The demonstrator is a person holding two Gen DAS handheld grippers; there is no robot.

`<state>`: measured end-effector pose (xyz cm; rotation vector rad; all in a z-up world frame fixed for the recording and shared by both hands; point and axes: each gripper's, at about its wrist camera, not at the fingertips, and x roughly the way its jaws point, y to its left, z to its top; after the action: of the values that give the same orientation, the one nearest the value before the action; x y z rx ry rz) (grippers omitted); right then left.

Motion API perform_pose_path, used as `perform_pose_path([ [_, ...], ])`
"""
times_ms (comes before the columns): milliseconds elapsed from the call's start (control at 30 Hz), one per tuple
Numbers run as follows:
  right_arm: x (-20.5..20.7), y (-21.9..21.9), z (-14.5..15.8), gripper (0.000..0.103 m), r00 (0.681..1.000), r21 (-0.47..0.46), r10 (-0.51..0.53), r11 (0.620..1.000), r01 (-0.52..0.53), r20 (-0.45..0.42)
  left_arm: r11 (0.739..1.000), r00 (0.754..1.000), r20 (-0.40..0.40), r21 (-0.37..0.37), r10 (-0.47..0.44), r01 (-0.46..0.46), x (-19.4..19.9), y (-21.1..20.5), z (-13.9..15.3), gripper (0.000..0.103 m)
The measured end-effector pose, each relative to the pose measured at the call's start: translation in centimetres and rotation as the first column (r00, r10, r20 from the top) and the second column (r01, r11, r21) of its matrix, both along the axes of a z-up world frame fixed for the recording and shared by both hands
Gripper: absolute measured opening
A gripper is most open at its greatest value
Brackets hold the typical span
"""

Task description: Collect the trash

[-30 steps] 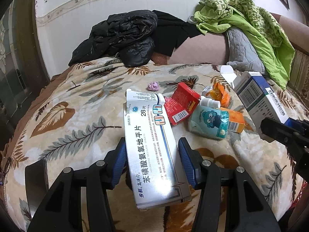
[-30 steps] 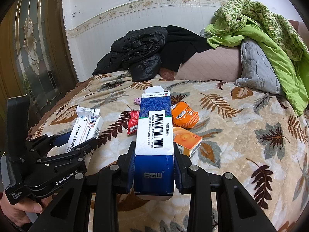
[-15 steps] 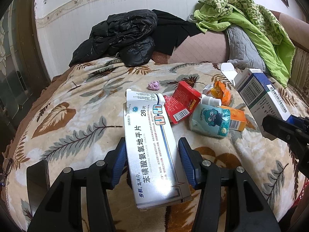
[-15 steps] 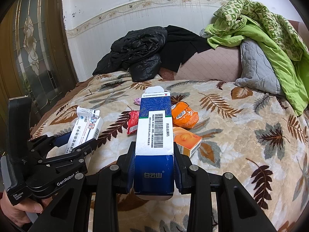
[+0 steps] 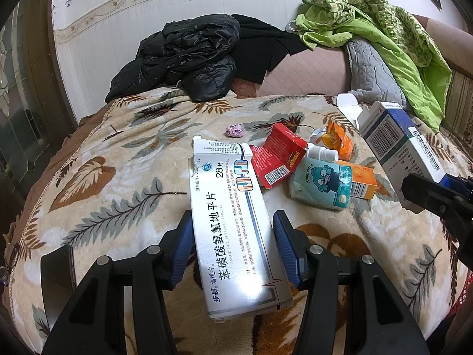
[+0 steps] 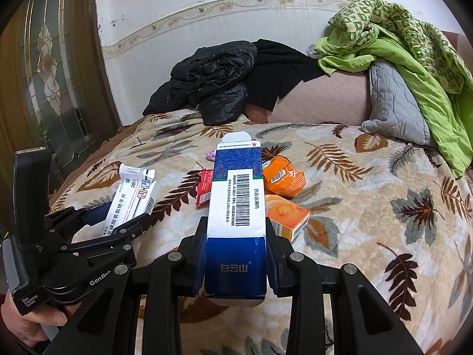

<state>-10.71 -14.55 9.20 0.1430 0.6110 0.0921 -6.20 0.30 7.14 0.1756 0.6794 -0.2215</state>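
While a leaf-patterned blanket [image 6: 369, 207] covers the bed, the left gripper [image 5: 233, 242] has its jaws pinching a long white medicine box [image 5: 233, 222], and the right gripper [image 6: 235, 254] has its jaws clamped on a blue-and-white carton [image 6: 235, 207]. Both are held above a litter of red [image 5: 275, 156] and orange [image 5: 359, 182] packets and a teal pouch [image 5: 320, 186].

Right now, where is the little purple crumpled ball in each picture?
Left wrist view: the purple ball lies on the blanket, above centre, just beyond the white box.
Right wrist view: only its edge peeks out, left of the blue box.
Shared landmark: the black jacket behind it.
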Motion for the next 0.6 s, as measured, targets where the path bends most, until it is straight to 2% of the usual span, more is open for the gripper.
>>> perform_pose_path([
  [600, -0.07, -0.01, 0.03, 0.036, 1.0, 0.0, 0.002, 1.0, -0.002, 0.005, 1.0, 1.0, -0.002, -0.001, 0.0, 0.0, -0.07, -0.11, 0.01, 0.052],
])
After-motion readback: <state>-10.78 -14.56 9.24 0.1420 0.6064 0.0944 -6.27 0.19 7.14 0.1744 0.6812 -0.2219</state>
